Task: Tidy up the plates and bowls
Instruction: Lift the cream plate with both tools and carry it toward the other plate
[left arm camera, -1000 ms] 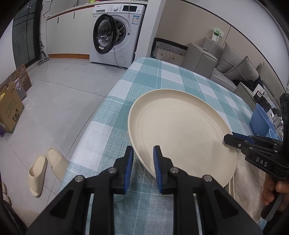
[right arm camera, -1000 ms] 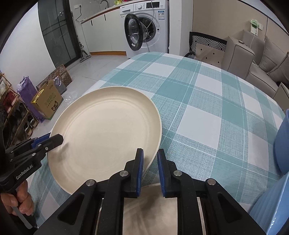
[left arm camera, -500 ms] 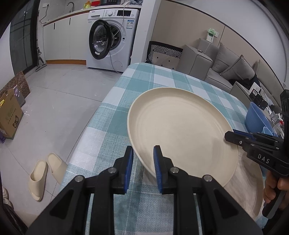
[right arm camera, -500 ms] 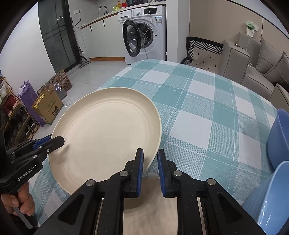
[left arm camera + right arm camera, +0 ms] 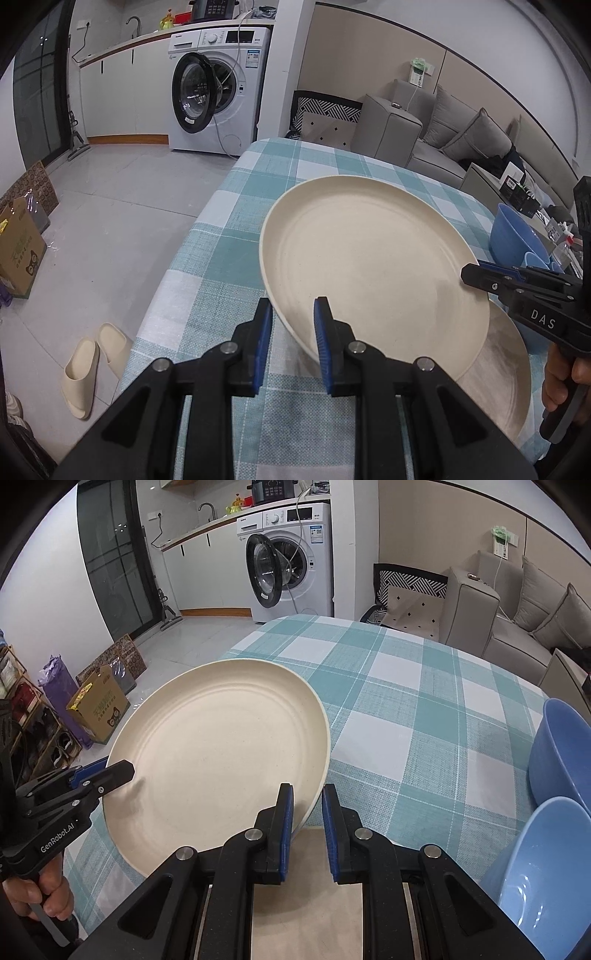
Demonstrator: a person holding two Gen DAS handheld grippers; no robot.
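Observation:
A large cream plate [image 5: 369,266] [image 5: 221,746] hangs slightly tilted above the checked tablecloth [image 5: 229,236] [image 5: 406,709], held from two sides. My left gripper [image 5: 293,314] is shut on its near-left rim; from the right wrist it shows at the plate's left edge [image 5: 110,771]. My right gripper [image 5: 307,794] is shut on the opposite rim and appears at the plate's right edge [image 5: 476,271] in the left wrist view. A second cream plate [image 5: 506,369] [image 5: 314,886] lies on the table under the held one. Two blue bowls [image 5: 561,753] [image 5: 546,867] stand to the right.
The table's left edge drops to a tiled floor with beige slippers [image 5: 92,365] and a cardboard box [image 5: 18,254]. A washing machine [image 5: 218,92] with its door open stands at the back, and a grey sofa [image 5: 535,620] beyond the table.
Both grippers have risen with the cream plate between them. It now stands higher over the cloth, and more of the plate lying under it shows.

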